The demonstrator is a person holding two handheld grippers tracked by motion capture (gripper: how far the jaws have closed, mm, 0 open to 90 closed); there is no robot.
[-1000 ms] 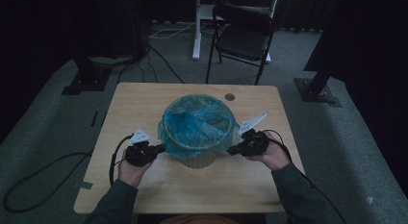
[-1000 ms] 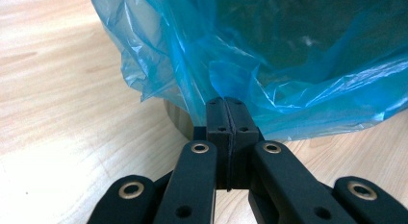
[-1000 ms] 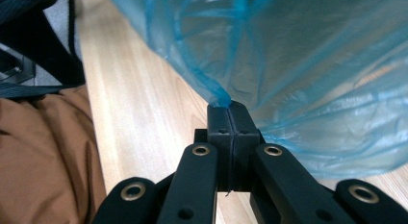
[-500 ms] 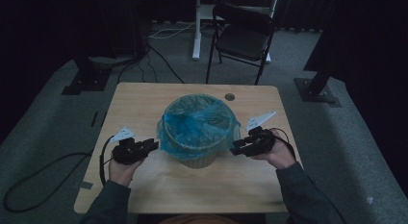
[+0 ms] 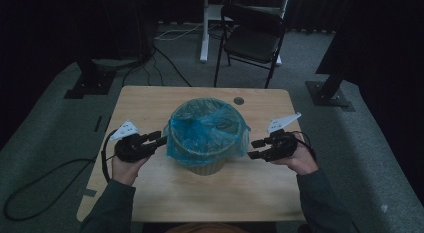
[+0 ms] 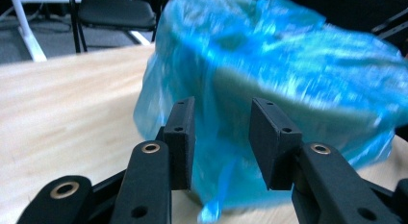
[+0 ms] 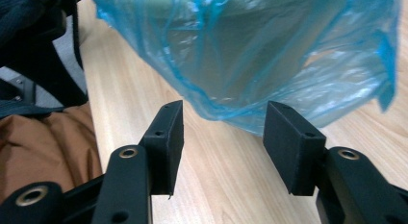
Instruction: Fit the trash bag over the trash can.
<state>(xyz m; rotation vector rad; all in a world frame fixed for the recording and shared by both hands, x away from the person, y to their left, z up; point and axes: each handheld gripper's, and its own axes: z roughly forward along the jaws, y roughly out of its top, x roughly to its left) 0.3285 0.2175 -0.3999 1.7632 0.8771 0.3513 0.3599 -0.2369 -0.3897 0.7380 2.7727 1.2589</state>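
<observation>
A tan waste bin [image 5: 206,165] lined with a blue plastic bag [image 5: 207,130] stands in the middle of the wooden table [image 5: 150,105]. The bag's edge is folded down over the rim. My left gripper [image 5: 158,138] hovers just off the bin's left side and my right gripper [image 5: 252,148] just off its right side. Both point inward at the bag. In the left gripper view the jaws [image 6: 221,123] stand apart with the bag [image 6: 288,65] beyond them. The right gripper's jaws [image 7: 223,123] also gape below the hanging bag [image 7: 250,46]. Both pairs of jaws have just been opening, with nothing pinched.
A black folding chair [image 5: 255,38] and a white desk leg [image 5: 205,28] stand beyond the table's far edge. A round cable hole [image 5: 239,100] sits behind the bin. Dark stand bases [image 5: 330,93] flank the table, and a cable [image 5: 45,178] lies on the floor at left.
Both grippers were shut at the bag's sides a second ago. They have opened and drawn a little outward from the bin, the left one also rising slightly.
</observation>
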